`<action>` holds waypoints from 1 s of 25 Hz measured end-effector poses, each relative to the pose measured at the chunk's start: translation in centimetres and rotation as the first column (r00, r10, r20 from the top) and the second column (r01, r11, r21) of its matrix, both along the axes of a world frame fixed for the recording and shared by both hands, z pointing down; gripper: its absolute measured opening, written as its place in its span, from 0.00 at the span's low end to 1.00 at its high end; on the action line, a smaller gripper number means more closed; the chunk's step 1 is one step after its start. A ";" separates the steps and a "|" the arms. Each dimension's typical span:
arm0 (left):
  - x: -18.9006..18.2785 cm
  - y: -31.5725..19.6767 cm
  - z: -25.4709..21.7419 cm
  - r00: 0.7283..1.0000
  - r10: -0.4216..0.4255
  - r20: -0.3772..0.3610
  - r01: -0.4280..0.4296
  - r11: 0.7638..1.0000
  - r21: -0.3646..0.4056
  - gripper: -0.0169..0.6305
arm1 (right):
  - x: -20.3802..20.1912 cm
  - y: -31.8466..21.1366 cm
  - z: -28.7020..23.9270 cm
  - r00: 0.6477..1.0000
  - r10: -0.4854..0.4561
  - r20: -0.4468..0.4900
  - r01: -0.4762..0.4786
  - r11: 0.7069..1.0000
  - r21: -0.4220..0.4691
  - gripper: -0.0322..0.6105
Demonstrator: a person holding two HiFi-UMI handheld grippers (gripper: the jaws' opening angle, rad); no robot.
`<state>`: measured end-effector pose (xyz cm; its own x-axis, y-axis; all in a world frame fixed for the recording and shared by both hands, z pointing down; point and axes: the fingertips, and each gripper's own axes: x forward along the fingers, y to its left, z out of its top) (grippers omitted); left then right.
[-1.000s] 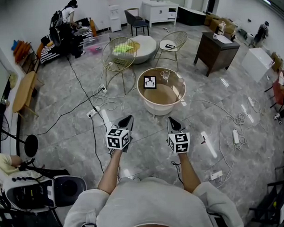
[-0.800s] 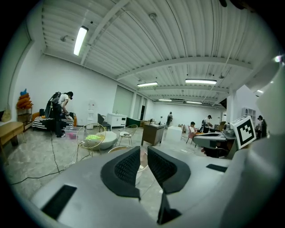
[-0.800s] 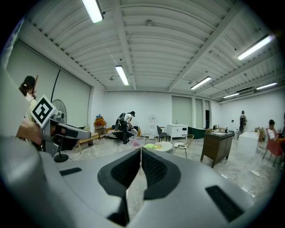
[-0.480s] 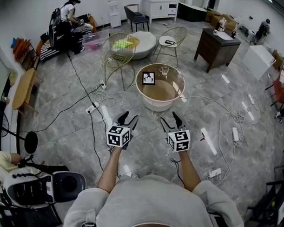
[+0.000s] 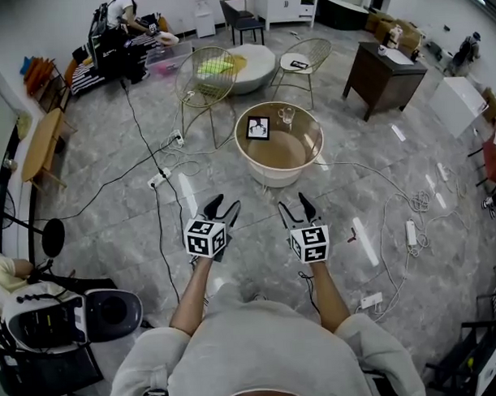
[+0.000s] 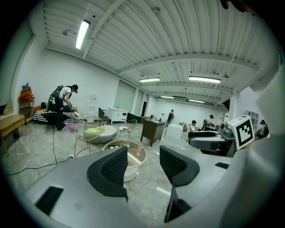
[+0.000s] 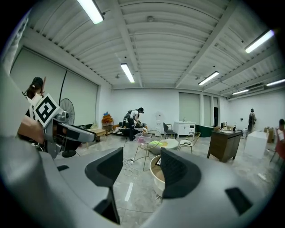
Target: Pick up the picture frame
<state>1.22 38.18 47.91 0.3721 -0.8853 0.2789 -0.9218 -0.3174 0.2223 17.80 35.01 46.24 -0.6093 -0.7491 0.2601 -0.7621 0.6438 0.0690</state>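
The picture frame (image 5: 258,128), small and dark-edged with a white print, stands at the back left of a round glass-topped table (image 5: 310,147), well ahead of me. My left gripper (image 5: 222,204) and right gripper (image 5: 294,204) hang side by side over the marble floor, short of the table. Both are open with nothing between their fingers. In the left gripper view the table (image 6: 138,154) shows between the jaws. In the right gripper view the table (image 7: 155,170) is partly hidden behind the right jaw.
A glass (image 5: 286,115) stands on the table beside the frame. Cables and power strips (image 5: 159,179) trail across the floor. Wire chairs (image 5: 203,79) and a dark wooden cabinet (image 5: 381,76) stand beyond the table. A person (image 5: 121,19) bends over gear at far left.
Both grippers opened from shut a second ago. I have moved forward, so the table and frame sit a little nearer.
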 end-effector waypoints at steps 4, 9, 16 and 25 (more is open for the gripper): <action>-0.1 -1.2 0.7 1.000 -0.007 -0.004 0.007 1.000 -0.010 0.34 | 0.0 -1.3 0.8 1.000 0.003 -0.002 -0.003 1.000 -0.011 0.44; -0.4 -3.4 0.9 1.000 -0.018 -0.004 0.018 1.000 -0.012 0.34 | -0.2 -3.4 1.1 1.000 -0.007 0.000 0.007 1.000 -0.016 0.42; -1.7 -8.2 1.7 1.000 -0.013 -0.015 0.012 1.000 -0.016 0.34 | -1.8 -8.1 1.4 1.000 -0.007 -0.006 0.007 1.000 -0.012 0.41; -4.4 -17.2 1.5 0.999 0.006 -0.037 -0.006 1.000 -0.005 0.34 | -4.3 -16.6 0.7 0.999 0.016 -0.032 -0.016 1.000 -0.001 0.41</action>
<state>-3.21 20.98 49.39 0.3875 -0.8815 0.2698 -0.9111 -0.3217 0.2577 13.48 18.43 46.91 -0.5884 -0.7585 0.2800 -0.7700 0.6314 0.0923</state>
